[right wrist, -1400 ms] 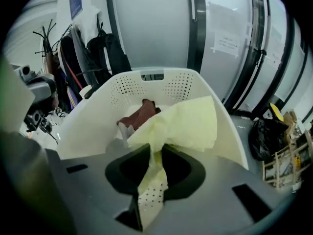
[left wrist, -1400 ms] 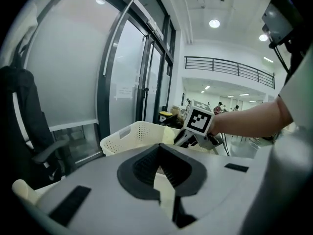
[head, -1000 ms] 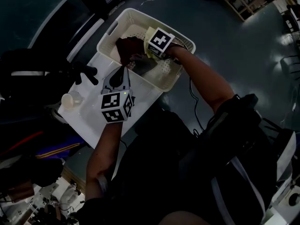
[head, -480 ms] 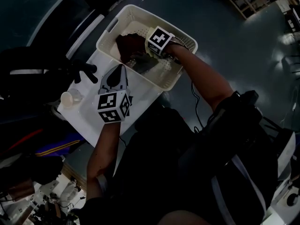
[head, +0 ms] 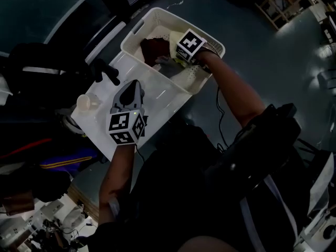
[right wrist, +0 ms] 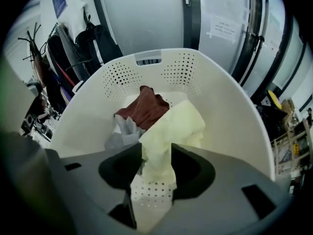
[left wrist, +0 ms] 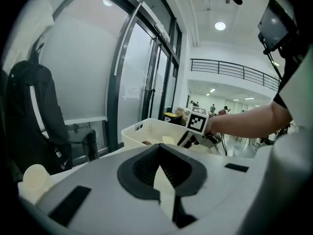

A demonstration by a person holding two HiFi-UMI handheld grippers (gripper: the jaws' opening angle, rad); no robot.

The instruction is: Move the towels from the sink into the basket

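Note:
My right gripper [head: 170, 61] [right wrist: 156, 153] hangs inside the white perforated basket [head: 137, 28] [right wrist: 234, 111]. Its jaws are opening. The tail of a pale yellow towel [right wrist: 171, 126] still lies between them, and the rest of it rests on the basket floor. A dark red towel [right wrist: 146, 106] [head: 149, 47] and a grey towel [right wrist: 122, 133] lie behind it in the basket. My left gripper [head: 131, 84] [left wrist: 164, 153] is shut on nothing, over the white sink [head: 157, 96], pointing toward the basket [left wrist: 142, 131].
A pale cup [head: 86, 103] [left wrist: 34, 177] stands at the sink's left end, beside a black faucet [head: 105, 70]. Glass doors and a dark chair stand behind the basket. The floor lies to the right.
The right gripper's jaws have parted over the basket, and the yellow towel now rests on the basket floor. The left gripper has stayed shut over the sink.

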